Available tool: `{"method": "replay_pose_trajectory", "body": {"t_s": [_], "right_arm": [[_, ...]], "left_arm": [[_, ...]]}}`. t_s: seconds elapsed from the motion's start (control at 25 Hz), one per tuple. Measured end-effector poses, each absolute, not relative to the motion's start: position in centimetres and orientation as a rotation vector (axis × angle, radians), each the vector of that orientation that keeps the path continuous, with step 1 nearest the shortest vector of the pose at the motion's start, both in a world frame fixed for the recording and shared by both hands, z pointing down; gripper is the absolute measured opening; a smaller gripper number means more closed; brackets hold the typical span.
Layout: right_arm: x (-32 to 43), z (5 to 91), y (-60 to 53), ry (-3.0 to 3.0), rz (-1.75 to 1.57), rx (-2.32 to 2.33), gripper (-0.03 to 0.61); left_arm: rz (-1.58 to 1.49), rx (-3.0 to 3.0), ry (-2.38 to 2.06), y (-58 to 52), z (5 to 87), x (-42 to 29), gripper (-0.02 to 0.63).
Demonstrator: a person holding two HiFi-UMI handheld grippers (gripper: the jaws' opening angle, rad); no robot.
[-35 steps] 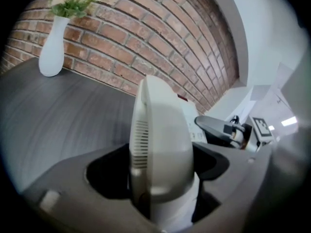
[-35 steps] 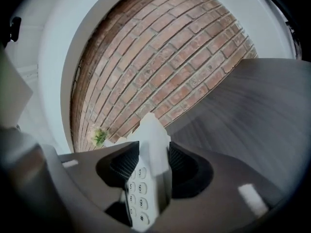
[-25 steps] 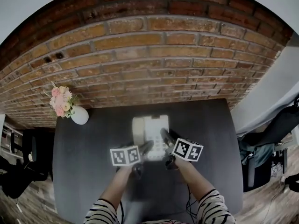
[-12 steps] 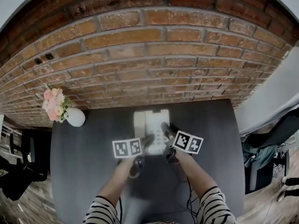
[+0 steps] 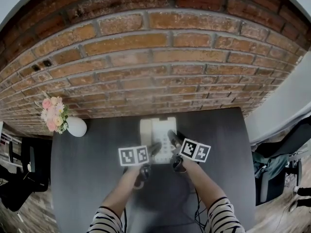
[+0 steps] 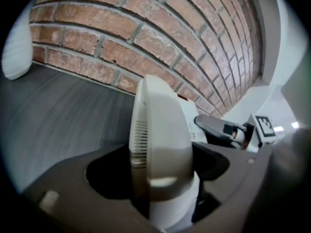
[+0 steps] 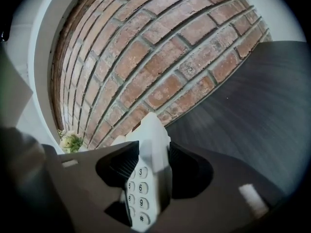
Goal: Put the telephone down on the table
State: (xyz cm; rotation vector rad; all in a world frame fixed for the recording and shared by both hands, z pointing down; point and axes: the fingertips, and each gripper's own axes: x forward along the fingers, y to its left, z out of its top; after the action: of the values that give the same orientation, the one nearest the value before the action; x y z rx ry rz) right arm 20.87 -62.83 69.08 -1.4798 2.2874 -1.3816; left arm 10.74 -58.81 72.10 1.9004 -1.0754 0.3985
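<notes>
Dark grey table (image 5: 87,178) against a red brick wall (image 5: 160,57). Far left, white vase (image 5: 77,126) holding pink flowers (image 5: 51,114). Mid-table, cream telephone (image 5: 156,135), long axis running toward the wall, handset left, keypad right; gripped by left gripper (image 5: 154,149) across the handset side and right gripper (image 5: 174,141) across the keypad edge.

The sleeves (image 5: 223,216) were striped black and white. The dark left gripper (image 5: 154,149) and right gripper (image 5: 173,140) each bore a white cube (image 5: 132,156) with black square markers.
</notes>
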Motion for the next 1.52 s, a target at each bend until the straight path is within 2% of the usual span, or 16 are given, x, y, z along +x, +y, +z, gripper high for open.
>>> {"method": "replay_pose_trajectory", "body": {"t_s": [0.44, 0.64, 0.76, 0.92, 1.04, 1.52], "right_arm": [[20.8, 70.4, -63.3, 2.29, -1.411, -1.494, 0.199], [20.3, 70.3, -63.1, 2.338, -1.391, -1.506, 0.243], [20.3, 70.1, -63.0, 2.347, -1.361, -1.542, 0.246], [20.8, 69.8, -62.5, 2.338, -1.34, -1.562, 0.265], [21.3, 69.1, -61.7, 2.346, -1.292, -1.572, 0.259], [21.5, 66.9, -55.6, 2.36, -1.215, -1.578, 0.204]], "left_arm": [[0.474, 1.891, -1.11, -59.2, 72.7, 10.9, 0.376], [0.475, 1.905, -1.117, -59.1, 72.6, 10.9, 0.377], [0.478, 1.918, -1.133, -59.0, 72.5, 10.8, 0.377], [0.49, 1.963, -1.126, -58.8, 72.1, 10.9, 0.419], [0.475, 2.002, -1.138, -58.4, 71.7, 10.7, 0.469], [0.367, 2.148, -1.295, -55.4, 66.8, 7.8, 0.46]]}}
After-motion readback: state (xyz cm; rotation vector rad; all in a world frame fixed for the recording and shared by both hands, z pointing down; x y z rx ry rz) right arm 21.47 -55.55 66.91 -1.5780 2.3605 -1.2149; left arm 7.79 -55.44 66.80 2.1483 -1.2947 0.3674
